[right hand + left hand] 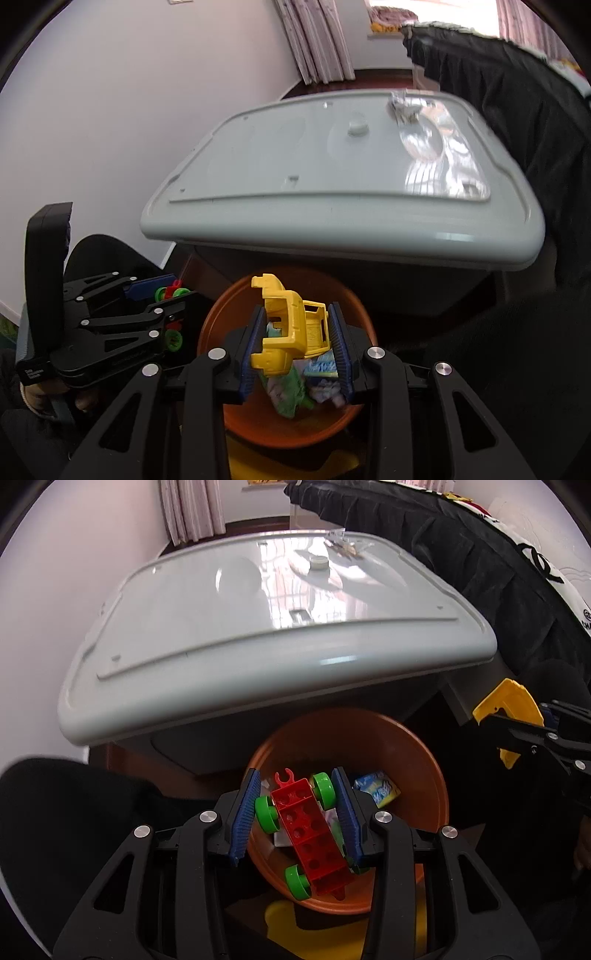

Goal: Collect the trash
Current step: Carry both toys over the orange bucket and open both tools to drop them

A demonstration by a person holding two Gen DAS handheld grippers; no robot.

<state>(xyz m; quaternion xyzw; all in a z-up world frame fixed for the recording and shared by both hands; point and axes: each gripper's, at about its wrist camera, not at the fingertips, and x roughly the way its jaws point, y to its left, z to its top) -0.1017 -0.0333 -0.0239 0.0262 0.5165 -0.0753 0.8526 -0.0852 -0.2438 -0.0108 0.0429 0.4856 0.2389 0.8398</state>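
Two grippers hang over an orange bin (pixel 424 760), each pinching a toy. The left gripper (pixel 301 814) has its blue-padded fingers (pixel 243 812) pressed against a red toy car chassis (pixel 314 834) with green wheels (pixel 267 814); the chassis lies slantwise between the pads, studded side toward the camera, directly above the bin's mouth. In the right wrist view this same gripper shows at the left edge, with red and green bits peeking between its pads.

The right gripper (pixel 297 345) clamps a yellow toy cab (pixel 291 332), a hollow plastic shell with window openings, held tilted above the bin (pixel 221 317). From the left wrist view that yellow piece appears at the right edge, beside the bin rather than over its centre.

Inside the bin lie crumpled wrappers: a blue and yellow packet (pixel 376 788) against the far wall, and a green and white wrapper (pixel 288 391) lower down beneath the cab.

Just behind the bin stands a grey worktop (pixel 258 657) with a glossy, rounded-edge top. A small round white cap (pixel 318 562) sits on it toward the far side, and a crumpled clear plastic scrap (pixel 404 105) lies near the far right corner. Dark fabric (pixel 461 565) drapes to the right of the worktop, and curtains (pixel 314 40) hang against the wall behind. Something yellow (pixel 303 930) lies below the bin, mostly hidden.
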